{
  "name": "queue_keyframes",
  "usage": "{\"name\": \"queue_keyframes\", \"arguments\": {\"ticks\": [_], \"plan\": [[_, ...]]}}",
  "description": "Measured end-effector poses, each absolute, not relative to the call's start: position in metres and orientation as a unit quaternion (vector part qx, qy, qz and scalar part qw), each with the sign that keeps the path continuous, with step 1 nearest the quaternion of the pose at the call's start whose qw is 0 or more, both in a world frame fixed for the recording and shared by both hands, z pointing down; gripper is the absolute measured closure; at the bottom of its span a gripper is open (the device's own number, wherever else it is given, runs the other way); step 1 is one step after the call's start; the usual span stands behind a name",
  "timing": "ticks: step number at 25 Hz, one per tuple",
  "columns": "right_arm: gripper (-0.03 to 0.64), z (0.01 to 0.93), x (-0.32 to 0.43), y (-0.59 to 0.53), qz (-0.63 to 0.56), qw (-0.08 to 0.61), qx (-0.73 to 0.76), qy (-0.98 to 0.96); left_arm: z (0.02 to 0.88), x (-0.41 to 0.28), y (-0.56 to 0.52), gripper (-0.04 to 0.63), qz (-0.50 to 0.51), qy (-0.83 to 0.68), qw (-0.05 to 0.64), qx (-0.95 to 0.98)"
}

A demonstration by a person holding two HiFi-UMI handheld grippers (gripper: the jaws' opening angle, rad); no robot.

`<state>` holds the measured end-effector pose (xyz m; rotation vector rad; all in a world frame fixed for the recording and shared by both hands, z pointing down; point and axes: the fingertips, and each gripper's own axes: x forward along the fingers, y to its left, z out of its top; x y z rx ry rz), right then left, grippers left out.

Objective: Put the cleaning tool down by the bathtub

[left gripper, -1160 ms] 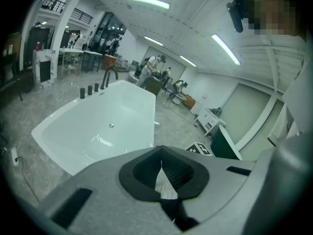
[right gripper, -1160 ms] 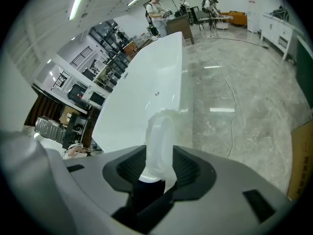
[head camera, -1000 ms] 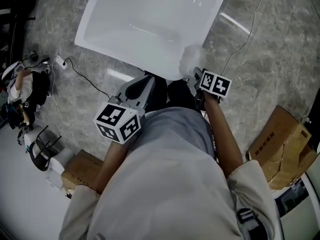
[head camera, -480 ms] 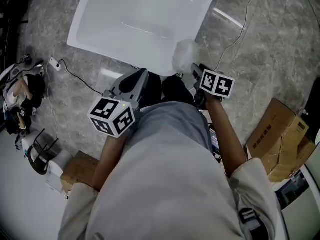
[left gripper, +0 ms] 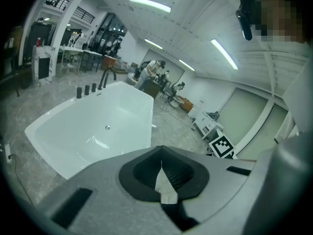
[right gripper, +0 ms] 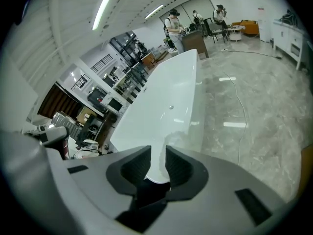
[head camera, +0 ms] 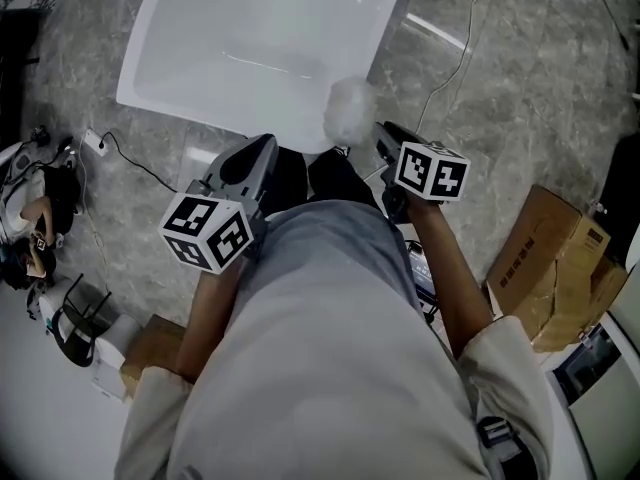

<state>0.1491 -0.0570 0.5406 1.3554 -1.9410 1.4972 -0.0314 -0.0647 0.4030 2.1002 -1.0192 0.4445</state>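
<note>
White fluffy round cleaning puff is sitting against the near right corner of the white rectangular bathtub, at 12 o'clock from the person. Can't tell if it's on the rim or on the grey marble floor. It's reading as a ball: no handle showing, so no long axis or heading to call.

Right gripper is hovering at 4 o'clock of the puff, nose aiming at 11 o'clock. Its jaws are closing with a gap still between them and only the tub showing through, nothing gripped.

Left gripper is hanging at 8 o'clock of the puff, pads pressed together on nothing.

Versus a second ago: the right gripper's nose is sitting further off the puff, and the puff is keeping its spot on the tub corner.
</note>
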Motion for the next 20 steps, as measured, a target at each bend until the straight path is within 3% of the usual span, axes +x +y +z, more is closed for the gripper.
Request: {"name": "queue_keyframes", "arguments": {"ticks": [20], "plan": [[0.565,0.433,0.144,-0.088,0.438,0.105,0.485,-0.75,0.379,-0.032,-0.089,0.591,0.135,-0.405,0.357,0.831]]}}
